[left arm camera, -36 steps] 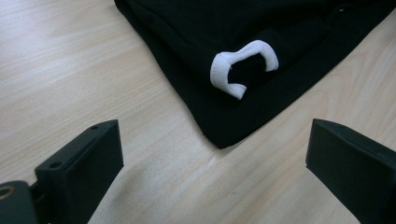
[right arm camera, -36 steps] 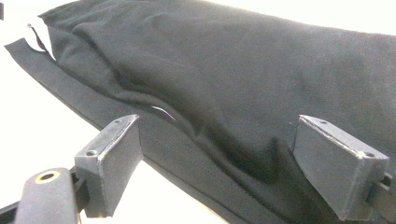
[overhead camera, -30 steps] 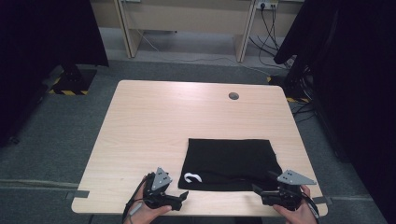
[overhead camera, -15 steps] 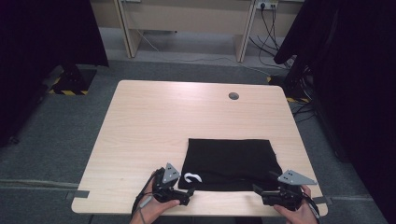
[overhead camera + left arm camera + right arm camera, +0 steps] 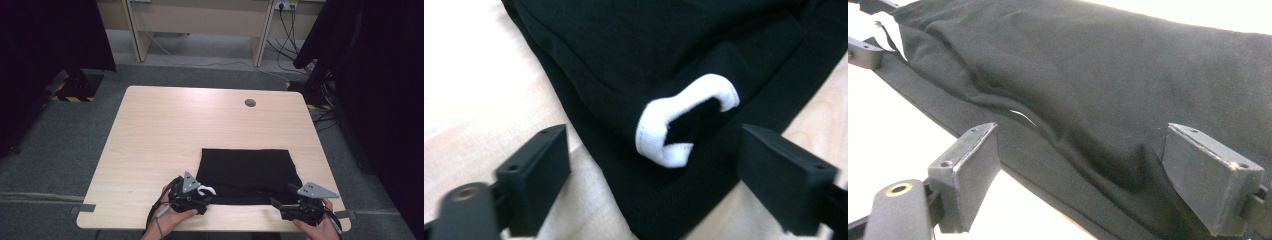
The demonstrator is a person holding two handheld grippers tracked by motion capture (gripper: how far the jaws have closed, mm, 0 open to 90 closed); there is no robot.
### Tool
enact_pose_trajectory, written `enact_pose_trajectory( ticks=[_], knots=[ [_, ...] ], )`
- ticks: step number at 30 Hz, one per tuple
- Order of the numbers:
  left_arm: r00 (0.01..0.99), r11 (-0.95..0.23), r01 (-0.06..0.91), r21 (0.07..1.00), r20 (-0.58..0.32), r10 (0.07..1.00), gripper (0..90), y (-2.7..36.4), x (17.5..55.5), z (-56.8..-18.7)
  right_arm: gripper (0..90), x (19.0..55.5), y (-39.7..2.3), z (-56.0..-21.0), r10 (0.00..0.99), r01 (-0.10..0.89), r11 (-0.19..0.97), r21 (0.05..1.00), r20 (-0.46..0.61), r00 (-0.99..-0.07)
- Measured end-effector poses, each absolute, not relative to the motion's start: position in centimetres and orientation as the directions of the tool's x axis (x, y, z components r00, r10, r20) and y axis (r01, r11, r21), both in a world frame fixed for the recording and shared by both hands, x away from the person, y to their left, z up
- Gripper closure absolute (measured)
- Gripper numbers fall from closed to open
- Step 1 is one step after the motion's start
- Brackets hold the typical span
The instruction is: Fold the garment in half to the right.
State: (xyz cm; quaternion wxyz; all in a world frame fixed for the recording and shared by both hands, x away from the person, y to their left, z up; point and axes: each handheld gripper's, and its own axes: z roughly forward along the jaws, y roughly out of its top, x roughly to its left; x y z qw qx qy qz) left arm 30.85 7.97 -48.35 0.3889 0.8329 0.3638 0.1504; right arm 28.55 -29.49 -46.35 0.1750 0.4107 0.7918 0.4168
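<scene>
Black cloth (image 5: 247,175), folded flat, lies on the near right part of the wooden table (image 5: 175,135), its near edge running between the two claws. From the high view, the left gripper (image 5: 202,196) sits at the cloth's near left corner, right against a small white cuff (image 5: 206,190) that curls out of the fold. The right gripper (image 5: 280,205) rests at the near right corner, its tips at the hem. A hand holds each one from the table's near edge.

Through the left gripper view, the black cloth (image 5: 674,75) spreads ahead of the left gripper (image 5: 654,160) and runs down between its jaws. The white cuff (image 5: 674,125) lies in the gap, a little nearer the far jaw side, touching neither pad. The jaws have just been closing in, yet they stand apart with the corner of the cloth between them, nothing pinched.

Through the right gripper view, the black cloth (image 5: 1108,80) rises in a soft ridge ahead of the right gripper (image 5: 1080,165). Its jaws stand wide, straddling the folded hem; one pad is just beside the fabric on the right, the other over bare table. No pinch is made.
</scene>
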Motion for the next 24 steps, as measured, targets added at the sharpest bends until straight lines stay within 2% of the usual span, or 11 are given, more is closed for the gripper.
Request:
enact_pose_trajectory(
  ticks=[1,3,7,12,16,24],
  knots=[
    [0.705,-0.440,0.474,0.763,-0.030,0.709,23.3,7.83,30.75,-48.33,16.9,28.55,-29.48,-46.35,0.796,0.504,0.316,0.804,0.065,-0.602],
    [0.726,-0.446,0.457,0.770,-0.032,0.687,35.4,7.69,30.62,-48.29,16.9,28.58,-29.47,-46.37,0.795,0.505,0.316,0.803,0.067,-0.603],
    [0.739,-0.442,0.446,0.778,-0.042,0.672,54.0,7.77,30.66,-48.25,17.0,28.60,-29.41,-46.39,0.793,0.506,0.315,0.803,0.070,-0.605],
    [0.746,-0.441,0.445,0.779,-0.051,0.663,66.1,7.59,30.66,-48.23,17.0,28.58,-29.30,-46.33,0.792,0.507,0.314,0.803,0.073,-0.606],
    [0.750,-0.439,0.442,0.782,-0.053,0.660,72.2,7.46,30.51,-48.25,17.0,28.63,-29.26,-46.19,0.791,0.504,0.311,0.806,0.075,-0.608],
    [0.751,-0.436,0.449,0.780,-0.064,0.657,74.0,7.53,30.55,-48.25,17.9,29.19,-28.60,-45.61,0.772,0.493,0.321,0.809,0.078,-0.631]
  ],
)
